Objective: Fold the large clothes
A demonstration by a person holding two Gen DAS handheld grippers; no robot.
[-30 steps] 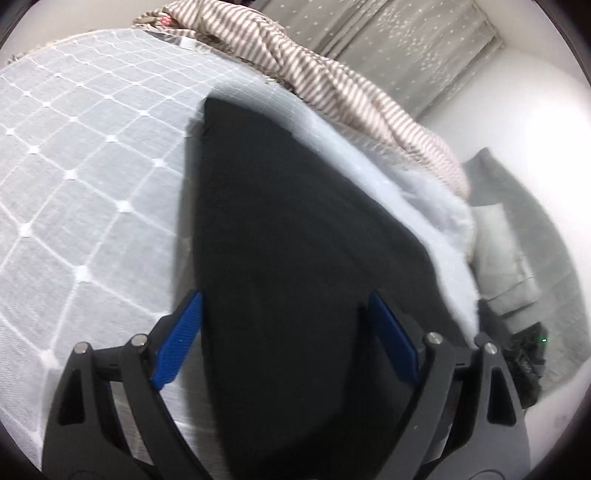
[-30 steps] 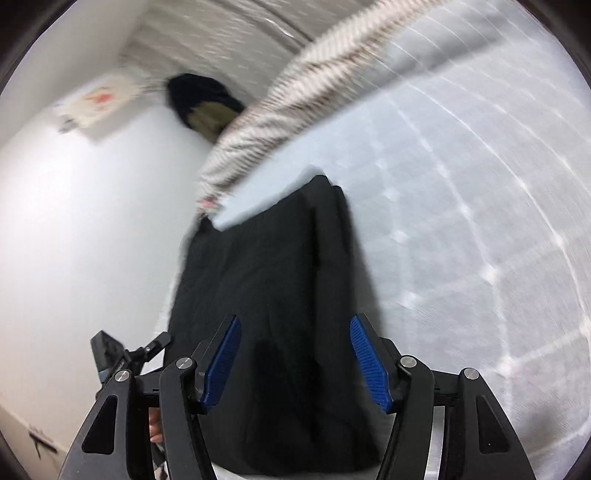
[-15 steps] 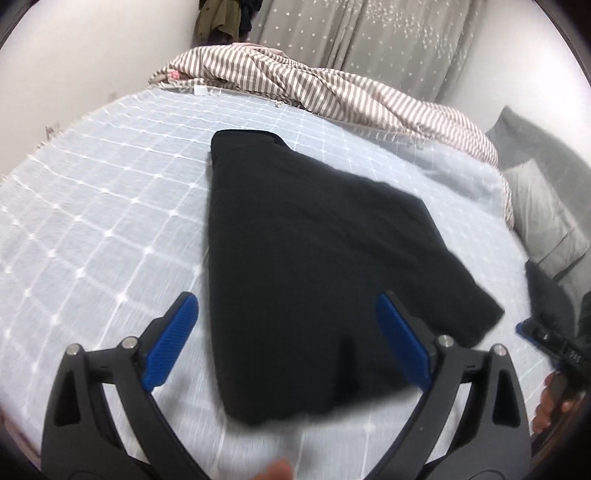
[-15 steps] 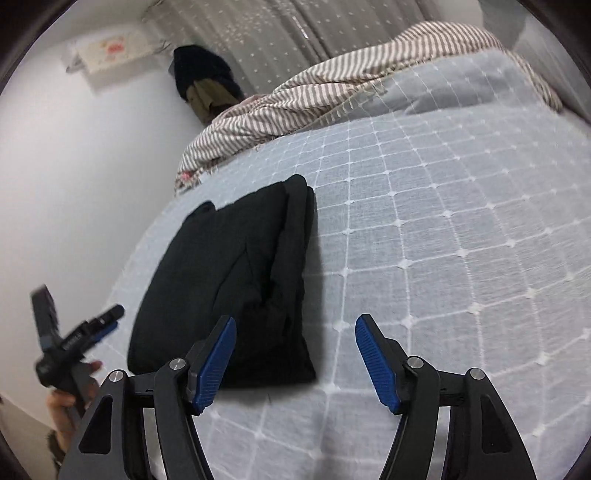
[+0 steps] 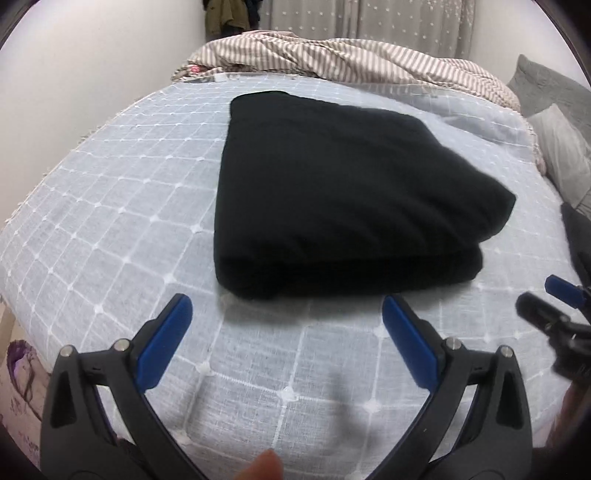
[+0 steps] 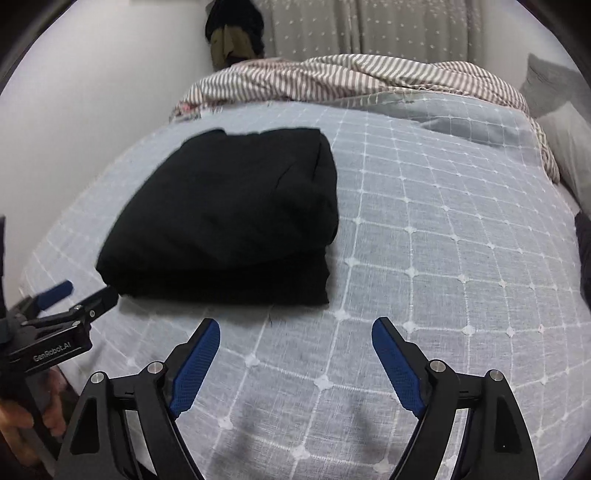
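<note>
1. A black fabric garment folded into a thick, roughly rectangular stack (image 5: 343, 184) lies on a pale blue bedspread with a white grid pattern (image 5: 110, 206). It fills the centre of the left wrist view and sits left of centre in the right wrist view (image 6: 229, 218).
2. The left gripper, black-armed with blue pads (image 5: 284, 317), occupies the bottom of its own view. Its jaws are opening and already stand wide; nothing is between them but bare bedspread, and the fingertips lie just short of the stack's near folded edge.
3. The right gripper of the same build (image 6: 295, 343) sits at the bottom of its own view. Its jaws are opening too, with nothing between them, and the stack lies beyond and to the upper left of them.
4. Each tool shows in the other's camera: the right gripper at the right edge of the left wrist view (image 5: 554, 306), the left gripper at the lower left of the right wrist view (image 6: 62, 306), its tips close to the stack's near corner.
5. A crumpled brown-and-white striped blanket (image 5: 332, 59) runs across the far side of the bed, below a grey dotted curtain (image 5: 369, 26).
6. Grey pillows (image 5: 554, 129) sit at the right edge of the left wrist view.
</note>
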